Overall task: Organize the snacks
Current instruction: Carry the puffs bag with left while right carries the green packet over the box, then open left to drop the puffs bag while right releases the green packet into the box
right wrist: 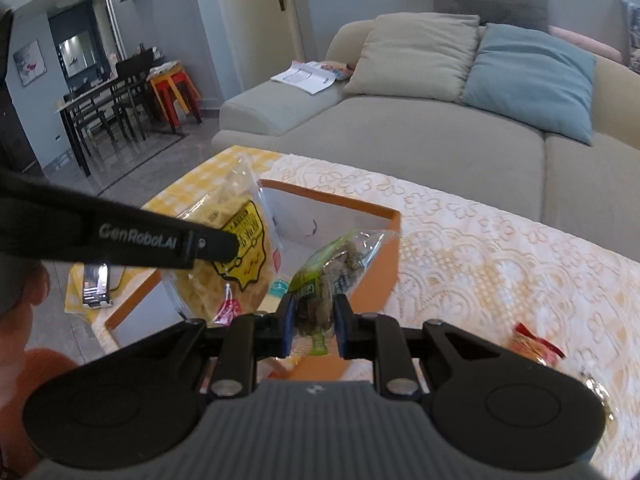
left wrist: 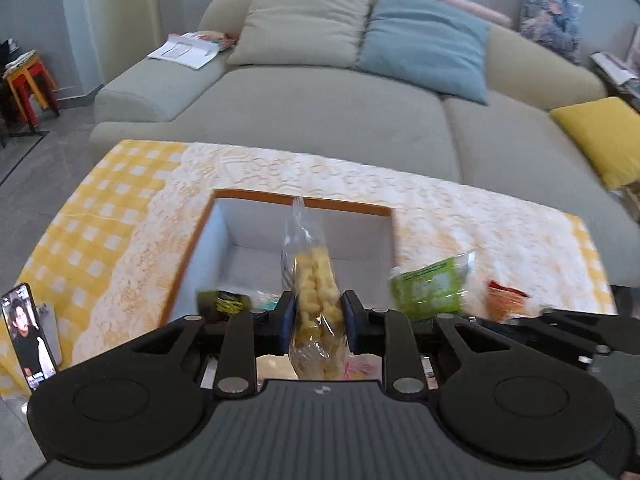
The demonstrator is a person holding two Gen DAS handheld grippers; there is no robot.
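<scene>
Two packets held: one in each pair of tongs, both raised over the table.

Left wrist view
- Left gripper (left wrist: pixel 318 316): jaws nearly closed, pads pressing both sides of the yellow puff bag (left wrist: pixel 316 292).
- Bag's long axis: it runs straight forward from the tongs, the twisted clear top pointing away from them.
- Box (left wrist: pixel 304 200): it lies directly ahead of and below the tongs; the open mouth begins just past the fingertips.
- Already inside the box: a dark green packet (left wrist: pixel 224 300), just left of the fingertips.
- Green snack bag (left wrist: pixel 430 288): it hangs to the right of these tongs, held by the other gripper.
- Red packet (left wrist: pixel 504 300): farther right, on the lace tablecloth (left wrist: pixel 480 220), outside the box.

Right wrist view
- Right gripper (right wrist: pixel 314 320): jaws narrow, closed on the green snack bag (right wrist: pixel 328 272).
- Bag's long axis: forward and a little to the right of the tongs.
- Box (right wrist: pixel 384 280): ahead and slightly left; the orange near wall is just beyond the bag.
- Yellow puff bag (right wrist: pixel 240 248): to the left, more over the box opening.
- Red packet (right wrist: pixel 536 346): right of the tongs, on the cloth.

Nearer hand, as I judge: the left one, because its bag is already over the opening.
</scene>
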